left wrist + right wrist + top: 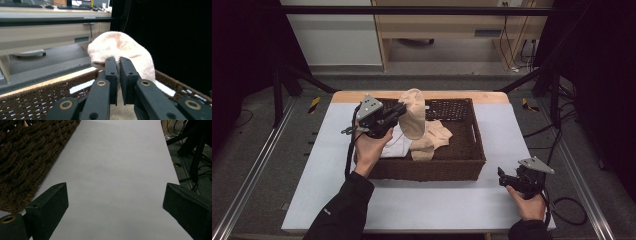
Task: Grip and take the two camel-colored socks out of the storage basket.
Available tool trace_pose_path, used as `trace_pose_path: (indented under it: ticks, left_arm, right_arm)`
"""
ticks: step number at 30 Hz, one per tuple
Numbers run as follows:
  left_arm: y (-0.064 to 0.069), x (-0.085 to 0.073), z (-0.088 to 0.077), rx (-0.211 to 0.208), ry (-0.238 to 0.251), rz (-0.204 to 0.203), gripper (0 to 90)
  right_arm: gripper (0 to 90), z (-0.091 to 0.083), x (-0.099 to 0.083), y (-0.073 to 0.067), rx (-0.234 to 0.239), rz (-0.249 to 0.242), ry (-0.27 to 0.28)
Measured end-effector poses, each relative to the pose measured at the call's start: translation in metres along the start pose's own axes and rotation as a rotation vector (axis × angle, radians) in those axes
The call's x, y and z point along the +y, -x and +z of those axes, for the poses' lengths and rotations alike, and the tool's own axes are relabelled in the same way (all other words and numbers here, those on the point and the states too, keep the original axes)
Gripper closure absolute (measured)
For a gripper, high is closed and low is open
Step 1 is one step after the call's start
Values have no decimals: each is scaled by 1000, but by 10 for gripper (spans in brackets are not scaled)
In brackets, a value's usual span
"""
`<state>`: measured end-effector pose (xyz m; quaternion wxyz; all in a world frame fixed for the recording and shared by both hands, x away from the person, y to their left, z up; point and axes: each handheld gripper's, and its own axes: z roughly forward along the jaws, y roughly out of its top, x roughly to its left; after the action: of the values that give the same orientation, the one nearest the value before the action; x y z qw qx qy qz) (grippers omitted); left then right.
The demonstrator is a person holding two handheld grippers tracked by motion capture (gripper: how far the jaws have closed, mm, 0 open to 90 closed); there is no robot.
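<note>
A beige sock [414, 113] hangs above the brown woven basket [462, 165], pinched by my left gripper [402, 109], which is shut on it. In the left gripper view the sock [117, 47] bulges over the two black pads [111, 68], with the basket rim [50, 87] below. More beige socks [435, 137] and a white cloth [396, 144] lie inside the basket. My right gripper [502, 176] rests low at the table's right front, jaws wide open [115, 200] over bare white tabletop, with the basket's corner [27, 155] to its left.
The white table surface [437, 200] surrounds the basket. Black frame bars and cables stand at both sides, and a wooden desk [452, 25] stands beyond the far edge.
</note>
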<state>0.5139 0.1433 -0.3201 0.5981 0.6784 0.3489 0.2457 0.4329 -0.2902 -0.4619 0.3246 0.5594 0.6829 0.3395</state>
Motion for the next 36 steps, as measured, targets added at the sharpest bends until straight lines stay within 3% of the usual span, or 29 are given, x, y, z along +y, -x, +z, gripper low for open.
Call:
trace_pose_path:
  ticks: [8, 15, 21, 24, 36]
  left_arm:
    - [14, 14, -28, -37, 63, -10, 846]
    - [30, 18, -57, -65, 76, 25, 846]
    - [45, 11, -83, -84, 74, 52, 845]
    - [51, 6, -87, -85, 63, 72, 845]
    - [63, -25, -99, -122, -7, 83, 845]
  right_arm:
    - [65, -1, 0, 1, -3, 0, 2]
    - [65, -3, 0, 1, -7, 6, 4]
    - [65, -4, 0, 1, -7, 3, 9]
    - [65, -4, 0, 1, -7, 3, 10]
    - [66, -6, 0, 0, -6, -1, 12]
